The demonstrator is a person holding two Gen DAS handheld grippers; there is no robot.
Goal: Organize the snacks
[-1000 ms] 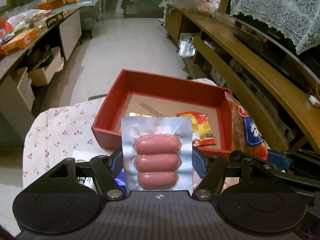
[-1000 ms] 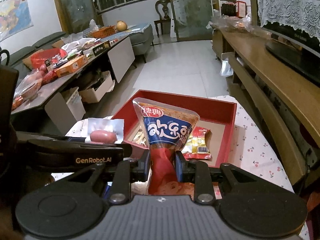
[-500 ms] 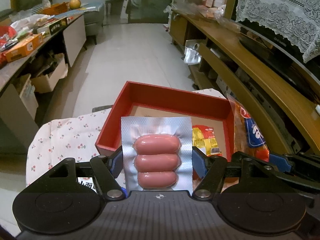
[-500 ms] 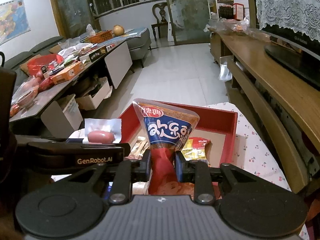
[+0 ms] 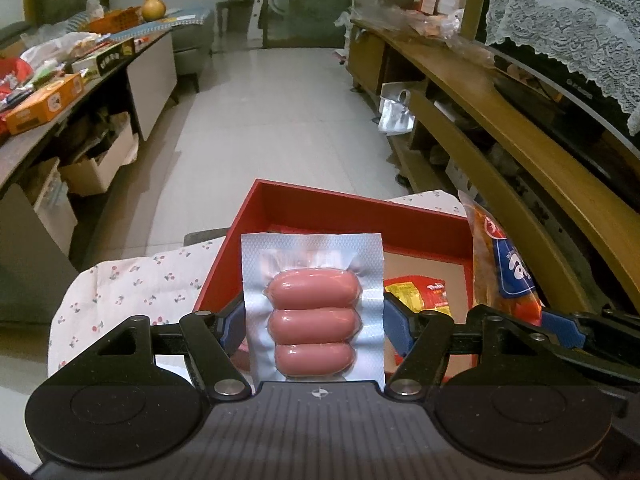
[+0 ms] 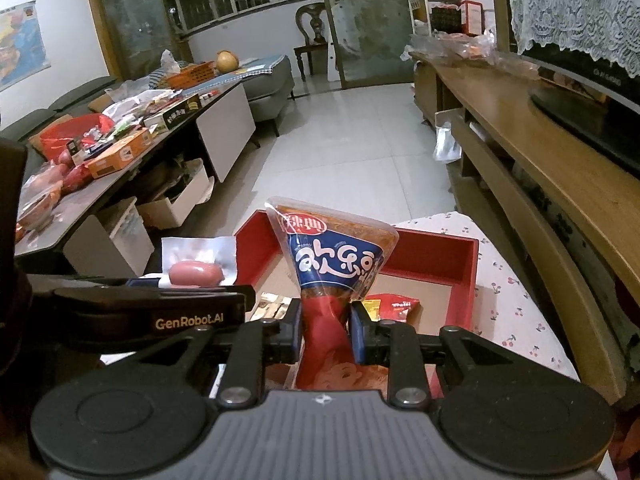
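My left gripper (image 5: 313,326) is shut on a silver vacuum pack of three pink sausages (image 5: 312,320), held upright above the near left part of a red tray (image 5: 352,206). My right gripper (image 6: 325,334) is shut on a red and blue snack bag (image 6: 336,264), held upright over the tray (image 6: 466,258); that bag also shows at the right of the left wrist view (image 5: 500,264). A red and yellow packet (image 5: 420,296) lies on the tray's brown floor. The sausage pack shows at the left of the right wrist view (image 6: 196,270).
The tray sits on a white cloth with cherry print (image 5: 132,284). A long wooden shelf unit (image 5: 520,148) runs along the right. A cluttered dark table (image 6: 120,152) with boxes stands at the left. Tiled floor (image 5: 280,120) lies beyond the tray.
Both grippers have risen and drawn back a little with their packs still held; the tray sits lower and farther in both views.
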